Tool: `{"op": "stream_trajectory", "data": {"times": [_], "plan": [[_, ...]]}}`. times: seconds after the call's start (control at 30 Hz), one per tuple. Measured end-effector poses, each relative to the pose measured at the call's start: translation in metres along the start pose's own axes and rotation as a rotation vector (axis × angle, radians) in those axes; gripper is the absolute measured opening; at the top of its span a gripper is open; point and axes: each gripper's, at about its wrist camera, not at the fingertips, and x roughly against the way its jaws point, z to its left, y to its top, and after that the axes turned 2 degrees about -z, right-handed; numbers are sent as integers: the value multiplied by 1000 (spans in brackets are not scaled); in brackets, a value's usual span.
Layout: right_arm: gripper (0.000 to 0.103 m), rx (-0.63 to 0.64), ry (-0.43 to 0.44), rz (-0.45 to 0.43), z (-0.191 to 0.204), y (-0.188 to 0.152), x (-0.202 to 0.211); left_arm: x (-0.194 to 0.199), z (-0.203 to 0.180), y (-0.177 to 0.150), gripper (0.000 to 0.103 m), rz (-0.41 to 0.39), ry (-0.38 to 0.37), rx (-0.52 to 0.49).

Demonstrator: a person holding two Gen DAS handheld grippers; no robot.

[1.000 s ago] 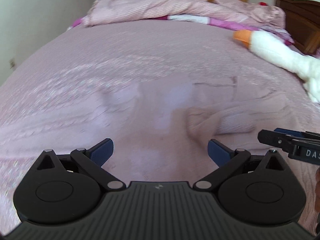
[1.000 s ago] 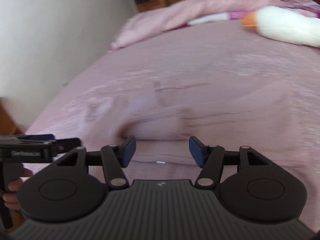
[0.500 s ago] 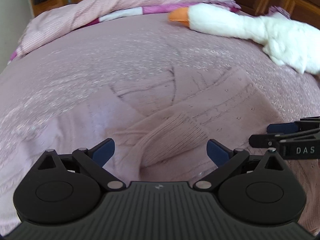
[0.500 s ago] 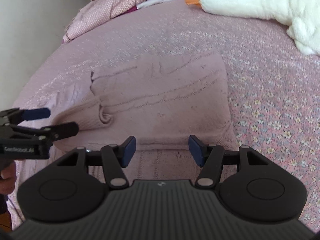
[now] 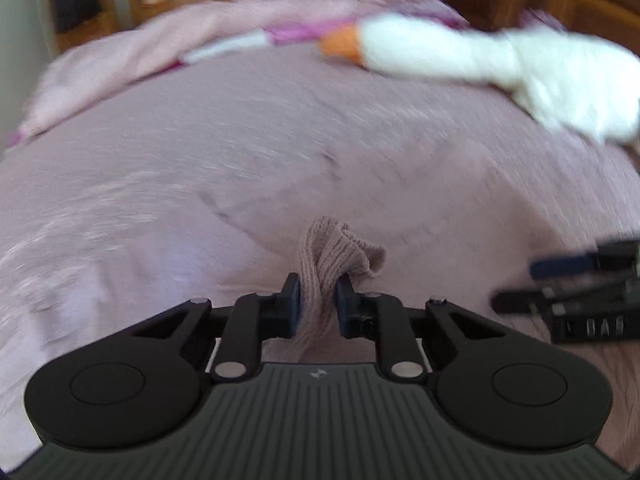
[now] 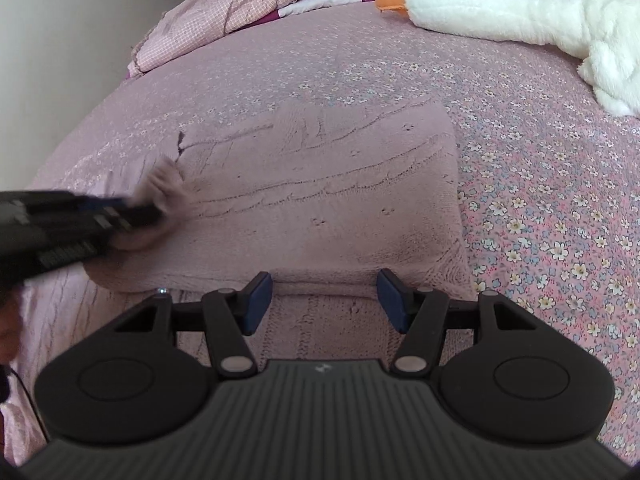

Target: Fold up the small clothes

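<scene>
A small pink knitted sweater (image 6: 320,192) lies flat on the bed, its near hem just beyond my right gripper. Its ribbed sleeve cuff (image 5: 340,252) sticks up between the pads of my left gripper (image 5: 318,304), which is shut on it. In the right wrist view the left gripper (image 6: 132,210) shows blurred at the sweater's left edge with the sleeve bunched at its tips. My right gripper (image 6: 325,302) stands open over the near hem, nothing between its fingers. The left wrist view is motion-blurred, and the right gripper (image 5: 520,284) shows at its right edge.
The pink floral bedspread (image 6: 540,208) covers the bed. A white plush goose (image 6: 520,12) with an orange beak lies at the far right. A rumpled pink quilt (image 6: 248,4) is piled at the far side. A pale wall (image 6: 60,60) runs along the left edge.
My left gripper was open over the sleeve; now it has shut on the cuff and is moving, blurring its view. The right gripper stays open near the hem.
</scene>
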Motion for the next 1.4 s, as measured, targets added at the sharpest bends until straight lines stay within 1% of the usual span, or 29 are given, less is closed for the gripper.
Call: {"op": "stream_trajectory", "data": {"times": [0.1, 0.2, 0.27, 0.3, 0.37, 0.43, 0.47, 0.53, 0.6, 0.7, 0.87, 0.93, 1.03, 1.13, 1.2, 1.27, 1.37, 1.4], "plan": [[60, 5, -4, -2, 0, -1, 0, 15, 26, -1, 21, -37, 109, 119], [60, 7, -9, -5, 2, -1, 1, 24, 53, -11, 21, -39, 223, 212], [60, 14, -11, -6, 3, -2, 1, 29, 71, -20, 22, -23, 267, 263], [60, 17, -11, -7, 3, -2, 1, 31, 80, -25, 22, -14, 278, 293], [60, 23, -10, -8, 3, -3, 1, 34, 96, -35, 26, 10, 271, 353], [60, 24, -10, -9, 3, -3, 1, 41, 110, -48, 35, 24, 257, 425], [60, 25, -10, -8, 3, -3, 1, 44, 115, -54, 37, 25, 247, 457], [60, 25, -10, -7, 3, -2, 1, 53, 122, -65, 46, 17, 236, 512], [60, 28, -11, -5, 3, -2, 1, 62, 124, -74, 50, 14, 255, 537], [60, 35, -14, -2, 4, -1, 0, 71, 129, -81, 50, 6, 282, 543], [60, 40, -18, 1, 6, 0, 0, 78, 137, -81, 51, -9, 237, 555], [60, 38, -17, 4, 7, 1, 1, 73, 142, -78, 54, -11, 215, 567], [61, 17, 2, 15, 4, 9, 5, 59, 148, -72, 55, 2, 197, 575], [61, -3, 23, -15, -2, 23, 10, 42, 155, -72, 55, 37, 170, 610], [61, 10, -3, -42, -7, 34, 10, 33, 160, -73, 55, 52, 152, 636], [61, 17, -31, -59, -13, 47, 4, 28, 163, -75, 55, 49, 147, 657], [61, 12, -70, -60, -28, 62, -16, 25, 165, -75, 55, 42, 149, 678], [61, 7, -94, -61, -34, 66, -25, 24, 164, -74, 53, 36, 149, 674]]}}
